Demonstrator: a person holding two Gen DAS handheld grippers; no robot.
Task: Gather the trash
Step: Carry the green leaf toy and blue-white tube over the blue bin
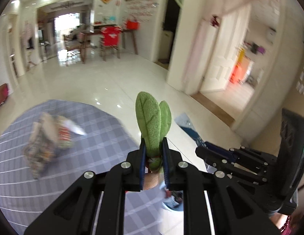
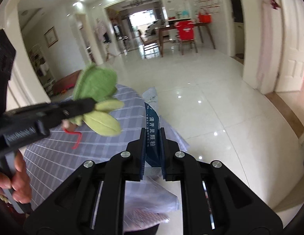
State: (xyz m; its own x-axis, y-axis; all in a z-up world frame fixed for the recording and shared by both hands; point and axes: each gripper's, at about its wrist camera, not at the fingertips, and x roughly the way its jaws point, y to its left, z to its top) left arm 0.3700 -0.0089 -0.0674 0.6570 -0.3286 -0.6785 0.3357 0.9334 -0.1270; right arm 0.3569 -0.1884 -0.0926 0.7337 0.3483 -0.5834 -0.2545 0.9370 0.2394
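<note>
Where the left wrist view looks along its fingers, the left gripper (image 1: pixel 154 145) has its jaws clamped on a green plush leaf toy (image 1: pixel 152 120), whose leaves stand up past the tips. Left of the jaws, blurred crumpled wrappers (image 1: pixel 48 137) lie on a checked grey cloth (image 1: pixel 104 125).

In the right wrist view, the right gripper (image 2: pixel 152 137) pinches a blue-and-white sachet (image 2: pixel 152 115), sticking out beyond the tips.

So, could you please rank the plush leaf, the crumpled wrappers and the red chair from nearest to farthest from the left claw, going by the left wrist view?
1. Plush leaf: clamped in the left claw itself.
2. Crumpled wrappers: on the checked cloth, off to the left.
3. Red chair: far across the tiled floor, by the table.
</note>
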